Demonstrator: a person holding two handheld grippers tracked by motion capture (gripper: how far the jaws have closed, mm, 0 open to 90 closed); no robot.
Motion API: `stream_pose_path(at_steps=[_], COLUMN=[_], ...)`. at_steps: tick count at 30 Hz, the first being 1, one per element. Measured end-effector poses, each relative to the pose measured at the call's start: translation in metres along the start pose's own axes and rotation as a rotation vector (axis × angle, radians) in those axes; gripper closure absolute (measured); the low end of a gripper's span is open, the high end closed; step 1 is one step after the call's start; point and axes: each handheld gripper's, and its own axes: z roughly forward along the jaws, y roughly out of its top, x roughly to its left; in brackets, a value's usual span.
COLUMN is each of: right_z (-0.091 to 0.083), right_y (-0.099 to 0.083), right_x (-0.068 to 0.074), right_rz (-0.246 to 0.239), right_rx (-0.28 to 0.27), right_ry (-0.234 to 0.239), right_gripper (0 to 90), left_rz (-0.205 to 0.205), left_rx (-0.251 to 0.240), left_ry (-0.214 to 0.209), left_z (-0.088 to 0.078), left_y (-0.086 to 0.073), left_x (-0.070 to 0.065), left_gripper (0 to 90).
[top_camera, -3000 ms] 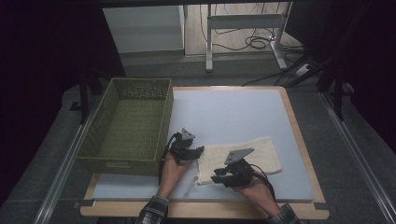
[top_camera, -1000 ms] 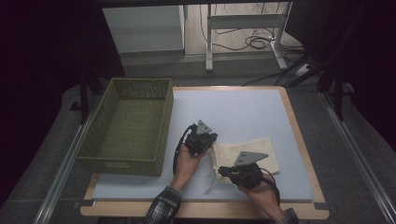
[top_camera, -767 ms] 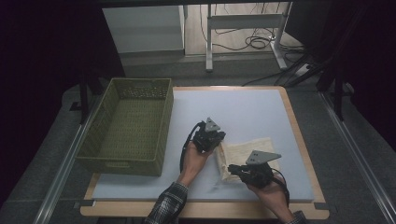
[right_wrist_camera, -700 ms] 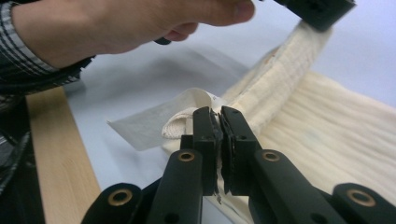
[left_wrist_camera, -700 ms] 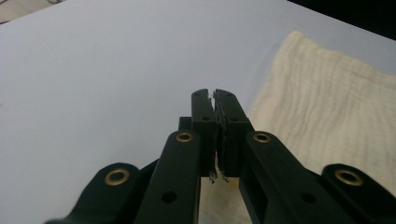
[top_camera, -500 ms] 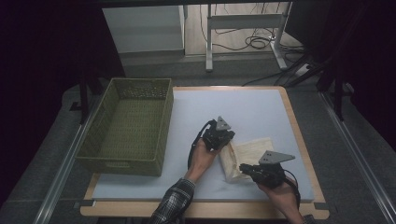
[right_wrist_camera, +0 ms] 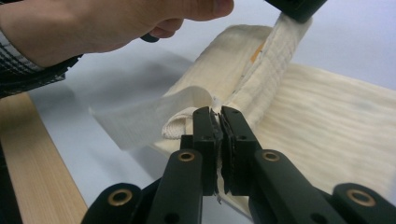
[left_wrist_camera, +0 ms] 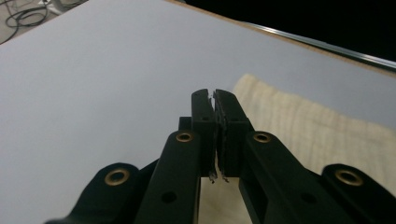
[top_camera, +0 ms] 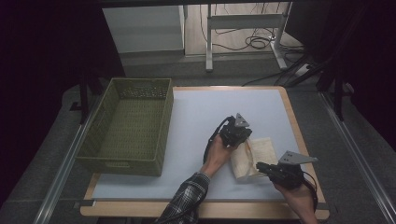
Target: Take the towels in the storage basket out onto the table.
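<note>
Two black grippers gripped one cream ribbed cloth (top_camera: 256,156) on the pale blue table mat (top_camera: 201,112). The left gripper (top_camera: 240,140) had its jaws clamped on a raised fold. The right gripper (top_camera: 260,167) pinched the cloth's near edge, the rest lying beyond its fingertips.

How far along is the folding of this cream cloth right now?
Partly done: the cream cloth already lies doubled on the table. In hand: the left tool and the right tool are each shut on its folded edge, lifting it across. Left: lay that edge flat, let go, and probably move it into the green basket.
</note>
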Motion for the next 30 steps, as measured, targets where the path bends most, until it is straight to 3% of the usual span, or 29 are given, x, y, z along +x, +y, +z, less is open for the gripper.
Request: stream_pose_path(at_steps=[13,22,24,26,30], right_z=[-0.018,-0.019,-0.019,-0.019,-0.024], right_y=[-0.014,-0.022,-0.024,-0.026,-0.030], right_x=[-0.024,-0.032,-0.033,-0.034,-0.038], right_rz=[0.062,0.073,0.073,0.079,0.078], right_rx=[0.006,0.019,0.020,0.023,0.034], right_ry=[-0.059,-0.089,-0.095,-0.102,-0.139], right_gripper=[85.1,84.8,84.3,82.4,74.4], left_rz=[0.037,0.004,-0.009,-0.013,-0.025], left_rx=[0.036,0.043,0.034,0.025,0.001], left_ry=[-0.028,-0.041,-0.050,-0.044,-0.029], left_z=[0.034,0.054,0.054,0.054,0.048], left_y=[0.017,0.016,0.015,0.015,0.016], left_x=[-0.014,-0.015,-0.014,-0.015,-0.015], left_gripper=[87.4,86.4,79.4,67.0,57.5])
